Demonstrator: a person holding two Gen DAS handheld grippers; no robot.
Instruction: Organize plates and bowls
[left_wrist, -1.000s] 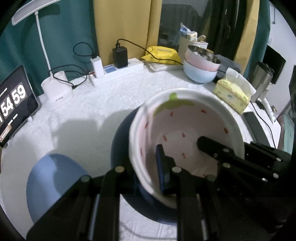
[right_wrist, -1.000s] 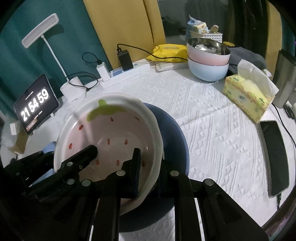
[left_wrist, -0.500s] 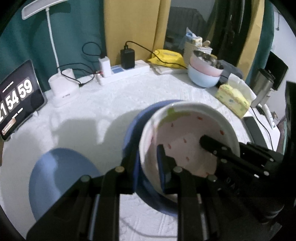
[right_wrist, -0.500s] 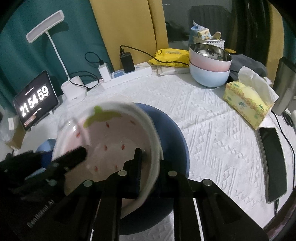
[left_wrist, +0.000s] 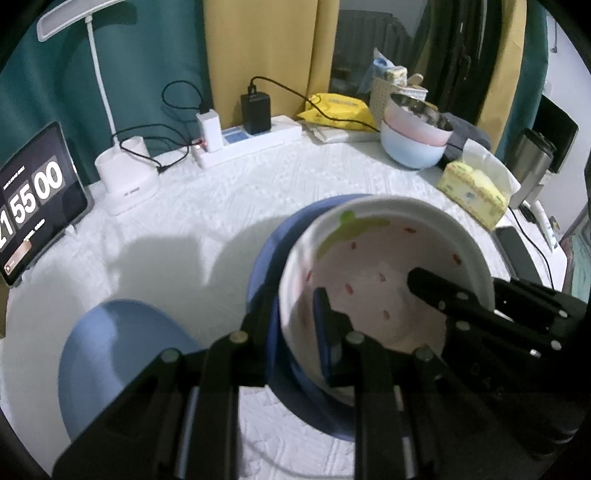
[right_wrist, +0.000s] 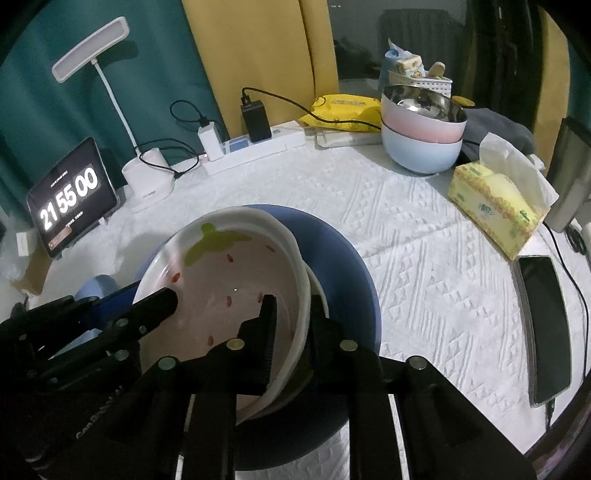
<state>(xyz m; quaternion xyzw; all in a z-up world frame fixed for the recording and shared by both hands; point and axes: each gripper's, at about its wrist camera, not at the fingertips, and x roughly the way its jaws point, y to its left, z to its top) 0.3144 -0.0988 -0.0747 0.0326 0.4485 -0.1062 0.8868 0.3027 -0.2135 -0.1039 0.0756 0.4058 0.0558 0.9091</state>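
Note:
A white strawberry-pattern bowl (left_wrist: 384, 266) (right_wrist: 236, 273) sits tilted in or just above a dark blue plate (left_wrist: 280, 240) (right_wrist: 343, 258) on the white tablecloth. My left gripper (left_wrist: 295, 314) is shut on the bowl's left rim, one finger inside, one outside. My right gripper (right_wrist: 291, 314) is shut on the bowl's right rim the same way. Each gripper shows in the other's view. A light blue plate (left_wrist: 110, 354) lies at the front left. Stacked pink and light blue bowls (left_wrist: 413, 136) (right_wrist: 421, 133) stand at the back right.
A tablet clock (right_wrist: 70, 199) and a desk lamp base (right_wrist: 147, 181) stand at the left. A power strip (right_wrist: 255, 147) with chargers lies at the back. A tissue box (right_wrist: 495, 206), a phone (right_wrist: 546, 325) and a steel cup (left_wrist: 532, 162) are on the right.
Both grippers have lowered the strawberry bowl towards the dark blue plate; it now sits lower and more level. The grip on both rims is unchanged.

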